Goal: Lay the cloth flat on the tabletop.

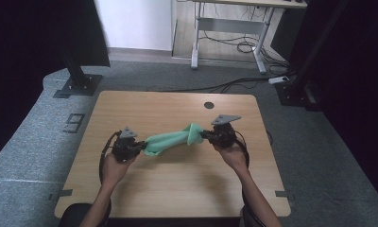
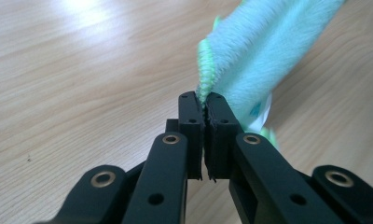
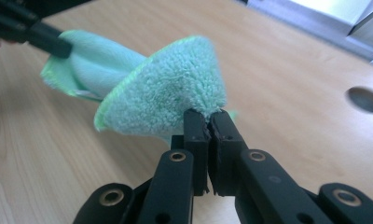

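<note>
A mint-green fluffy cloth (image 1: pixel 170 139) hangs stretched between my two grippers above the wooden table (image 1: pixel 177 189). My left gripper (image 1: pixel 141 147) is shut on the cloth's left end; in the left gripper view the jaws pinch its stitched green edge (image 2: pixel 204 88), and the cloth (image 2: pixel 264 46) runs up and to the right. My right gripper (image 1: pixel 203 134) is shut on the right end; in the right gripper view the cloth (image 3: pixel 170 91) fans out from the closed jaws toward the other gripper (image 3: pixel 31 28) at the upper left. A white label shows under the cloth.
A round cable hole (image 1: pixel 209 105) lies near the table's far edge, also seen as a dark hole (image 3: pixel 365 99) in the right gripper view. A desk frame (image 1: pixel 229 42) with cables stands on the grey floor beyond. Black stands flank the table.
</note>
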{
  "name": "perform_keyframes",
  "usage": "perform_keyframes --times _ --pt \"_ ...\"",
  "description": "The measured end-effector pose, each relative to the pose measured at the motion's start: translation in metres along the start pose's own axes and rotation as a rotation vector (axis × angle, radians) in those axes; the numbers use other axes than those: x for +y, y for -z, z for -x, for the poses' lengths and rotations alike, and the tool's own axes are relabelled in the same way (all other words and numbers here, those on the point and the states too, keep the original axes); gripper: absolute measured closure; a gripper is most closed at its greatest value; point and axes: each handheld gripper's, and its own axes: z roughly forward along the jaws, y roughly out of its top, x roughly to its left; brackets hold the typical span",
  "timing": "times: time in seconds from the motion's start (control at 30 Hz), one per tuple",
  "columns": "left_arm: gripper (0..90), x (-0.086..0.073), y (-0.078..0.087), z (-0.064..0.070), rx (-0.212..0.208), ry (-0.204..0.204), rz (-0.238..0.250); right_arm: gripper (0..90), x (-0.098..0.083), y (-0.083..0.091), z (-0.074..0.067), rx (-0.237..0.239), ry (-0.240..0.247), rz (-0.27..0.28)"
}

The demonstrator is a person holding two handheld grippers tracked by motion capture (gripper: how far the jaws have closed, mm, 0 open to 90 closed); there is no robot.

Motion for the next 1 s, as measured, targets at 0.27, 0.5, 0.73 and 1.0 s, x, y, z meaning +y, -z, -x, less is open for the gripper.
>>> perform_keyframes --times 0.27,0.5,0.73,1.0 --pt "77.9 -0.002 -0.010 -0.002 0.010 0.002 -0.040 82.3 0.023 0.003 0.014 -0.047 -0.033 0.006" --pt "53.5 -0.035 -0.039 -0.018 0.115 0.009 -0.167 47.5 0.001 -0.037 0.037 -0.141 -0.100 -0.084" --pt "42.8 -0.028 -0.025 -0.012 0.091 -0.037 -0.101 50.2 -0.019 -0.029 0.036 -0.106 -0.097 -0.107" --pt "39.3 -0.020 -0.022 0.012 0.035 -0.129 -0.082 55.8 -0.051 -0.044 0.035 -0.068 -0.109 -0.165"
